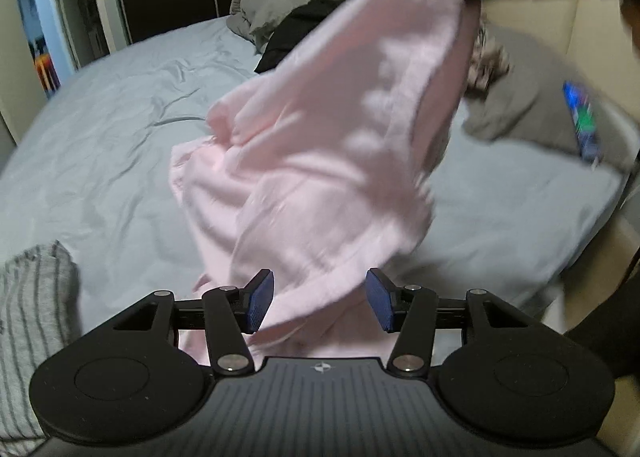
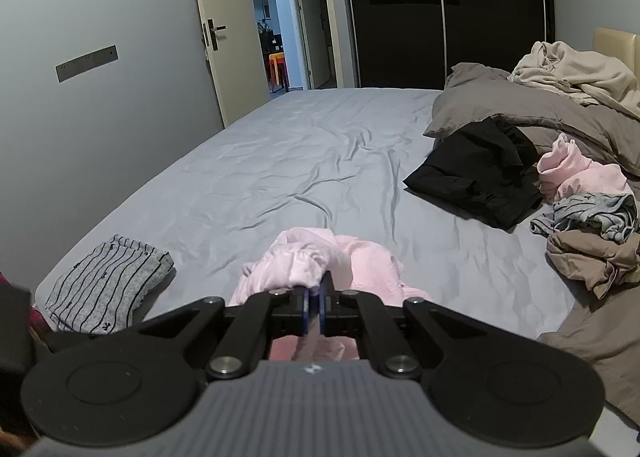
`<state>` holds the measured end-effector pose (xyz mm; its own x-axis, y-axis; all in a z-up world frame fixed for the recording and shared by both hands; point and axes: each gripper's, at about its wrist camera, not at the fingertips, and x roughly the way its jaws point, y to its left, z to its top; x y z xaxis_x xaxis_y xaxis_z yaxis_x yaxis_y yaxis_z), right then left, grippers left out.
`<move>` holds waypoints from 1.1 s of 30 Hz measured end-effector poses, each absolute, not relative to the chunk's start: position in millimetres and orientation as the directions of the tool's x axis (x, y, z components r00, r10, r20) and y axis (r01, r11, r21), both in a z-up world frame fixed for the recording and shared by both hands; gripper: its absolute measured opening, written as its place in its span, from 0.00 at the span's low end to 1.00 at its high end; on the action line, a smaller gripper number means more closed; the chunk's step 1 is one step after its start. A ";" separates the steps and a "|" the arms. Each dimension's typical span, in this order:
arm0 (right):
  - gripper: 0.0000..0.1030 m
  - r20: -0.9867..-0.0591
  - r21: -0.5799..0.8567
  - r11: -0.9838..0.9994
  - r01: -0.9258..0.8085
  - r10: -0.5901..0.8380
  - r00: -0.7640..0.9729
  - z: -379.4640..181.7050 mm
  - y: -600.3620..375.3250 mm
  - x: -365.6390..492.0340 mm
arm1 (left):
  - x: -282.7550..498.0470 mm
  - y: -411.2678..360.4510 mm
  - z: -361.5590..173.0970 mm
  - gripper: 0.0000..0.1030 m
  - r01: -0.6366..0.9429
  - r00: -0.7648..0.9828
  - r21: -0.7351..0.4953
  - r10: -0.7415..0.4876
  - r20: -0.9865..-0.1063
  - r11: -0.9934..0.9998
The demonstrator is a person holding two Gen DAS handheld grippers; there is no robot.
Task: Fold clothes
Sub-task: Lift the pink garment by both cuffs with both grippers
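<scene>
With one striped garment (image 2: 108, 281) lying folded on the bed (image 2: 320, 161), the right tongs (image 2: 314, 307) are gripping the pink garment (image 1: 320, 161) while the left tongs (image 1: 320, 303) are gaping wide around its hem, and a heap of clothes (image 2: 560, 193) is waiting.

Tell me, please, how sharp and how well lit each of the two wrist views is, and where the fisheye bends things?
Left wrist view: the lifted pink garment is smeared by motion blur, the open left gripper stays sharp, and the light is dim. Right wrist view: mostly sharp, with the right gripper shut on pink cloth; the bed sheet is evenly lit; the door and wardrobe lines bow outward.
</scene>
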<state>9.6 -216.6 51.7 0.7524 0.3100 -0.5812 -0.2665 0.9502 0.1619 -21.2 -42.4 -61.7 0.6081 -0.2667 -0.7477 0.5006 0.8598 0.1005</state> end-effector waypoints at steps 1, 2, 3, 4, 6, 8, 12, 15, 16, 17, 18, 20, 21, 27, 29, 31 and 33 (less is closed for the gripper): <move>0.06 -0.581 0.167 0.949 -0.267 0.314 0.751 51.8 -217.2 9.5 | -22.6 -40.5 -68.4 0.48 0.500 0.622 0.135 -0.247 -0.743 0.855; 0.06 -0.581 0.172 0.948 -0.267 0.316 0.750 51.8 -217.6 9.5 | -23.9 -39.1 -73.8 0.48 0.499 0.633 0.164 -0.228 -0.740 0.851; 0.06 -0.582 0.176 0.947 -0.268 0.319 0.748 51.8 -217.9 9.6 | -24.6 -37.4 -78.2 0.48 0.494 0.642 0.189 -0.209 -0.738 0.849; 0.06 -0.582 0.179 0.946 -0.269 0.322 0.747 51.8 -217.9 9.8 | -23.9 -34.5 -82.1 0.48 0.484 0.650 0.208 -0.190 -0.736 0.850; 0.06 -0.582 0.184 0.945 -0.271 0.327 0.745 51.8 -217.5 10.5 | -19.6 -27.8 -86.3 0.48 0.462 0.655 0.210 -0.171 -0.736 0.862; 0.06 -0.582 0.187 0.944 -0.273 0.330 0.743 52.1 -216.7 10.7 | -15.0 -21.2 -89.9 0.47 0.438 0.658 0.205 -0.157 -0.737 0.875; 0.06 -0.583 0.191 0.943 -0.273 0.332 0.742 52.0 -215.8 11.0 | -13.0 -19.4 -96.5 0.47 0.456 0.636 0.205 -0.156 -0.755 0.866; 0.06 -0.585 0.191 0.943 -0.272 0.332 0.740 51.4 -216.1 11.0 | -15.2 -25.4 -103.3 0.47 0.488 0.617 0.223 -0.153 -0.772 0.844; 0.06 -0.585 0.192 0.943 -0.272 0.332 0.739 51.2 -216.1 11.0 | -16.4 -26.3 -105.3 0.47 0.494 0.613 0.229 -0.150 -0.775 0.839; 0.06 -0.586 0.192 0.943 -0.272 0.333 0.739 51.2 -216.1 10.8 | -17.4 -26.8 -106.7 0.47 0.496 0.614 0.237 -0.144 -0.776 0.835; 0.06 -0.586 0.192 0.943 -0.273 0.333 0.739 51.1 -216.3 10.8 | -17.9 -27.0 -107.6 0.47 0.494 0.618 0.248 -0.137 -0.774 0.833; 0.06 -0.586 0.194 0.942 -0.275 0.336 0.737 51.4 -216.1 10.5 | -16.5 -24.6 -107.7 0.47 0.471 0.636 0.259 -0.121 -0.762 0.843; 0.06 -0.586 0.195 0.941 -0.276 0.337 0.737 51.5 -215.9 10.4 | -14.2 -22.0 -107.3 0.47 0.451 0.645 0.254 -0.116 -0.756 0.856; 0.06 -0.584 0.200 0.939 -0.280 0.343 0.735 50.8 -215.1 10.9 | -4.6 -19.3 -111.0 0.47 0.430 0.630 0.228 -0.109 -0.769 0.873; 0.06 -0.584 0.203 0.939 -0.278 0.344 0.735 50.7 -215.5 10.8 | -5.1 -21.5 -112.8 0.44 0.436 0.632 0.229 -0.116 -0.766 0.870; 0.06 -0.583 0.204 0.939 -0.277 0.344 0.736 50.9 -216.0 11.4 | -4.0 -21.8 -113.0 0.28 0.439 0.628 0.203 -0.137 -0.766 0.875; 0.06 -0.581 0.206 0.939 -0.275 0.344 0.738 51.1 -216.5 11.7 | 0.3 -17.0 -108.2 0.09 0.421 0.605 0.114 -0.184 -0.775 0.900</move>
